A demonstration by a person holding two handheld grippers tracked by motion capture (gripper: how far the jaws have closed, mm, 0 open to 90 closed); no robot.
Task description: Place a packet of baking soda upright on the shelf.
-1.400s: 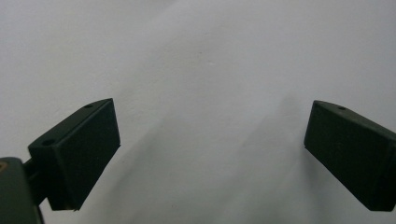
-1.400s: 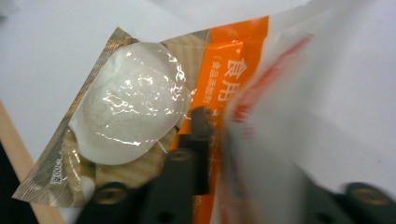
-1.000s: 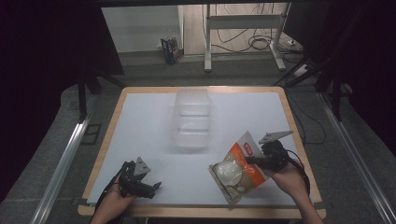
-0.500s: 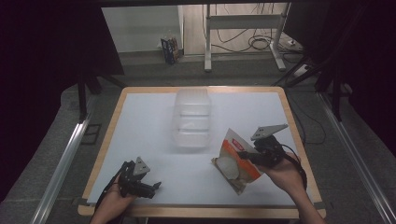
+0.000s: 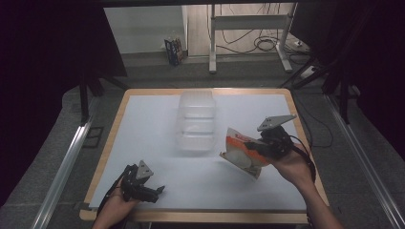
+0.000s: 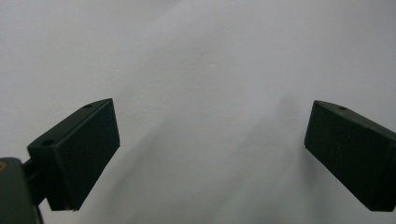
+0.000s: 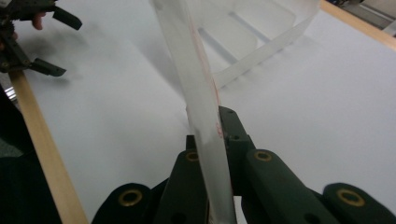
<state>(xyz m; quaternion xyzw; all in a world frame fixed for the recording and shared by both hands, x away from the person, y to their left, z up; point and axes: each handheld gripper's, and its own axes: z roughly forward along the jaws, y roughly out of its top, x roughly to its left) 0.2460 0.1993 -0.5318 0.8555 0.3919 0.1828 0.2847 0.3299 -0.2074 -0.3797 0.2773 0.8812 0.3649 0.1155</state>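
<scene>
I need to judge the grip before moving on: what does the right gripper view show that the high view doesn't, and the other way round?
Right gripper view alone: the right hand-held gripper has its jaws clamped on the packet, seen edge-on as a thin strip.

High view alone: the packet's orange-and-white face, held tilted above the table, and the person's right hand.

Both: the clear plastic container beyond the packet, and the left hand-held gripper near the table's front edge.

**Tally at the table**

Two hand-held grippers: the left gripper (image 5: 154, 190) and the right gripper (image 5: 254, 146). One orange-and-white packet (image 5: 241, 153). One clear plastic container (image 5: 196, 121). One white table (image 5: 157, 119). Two hands at work.
</scene>
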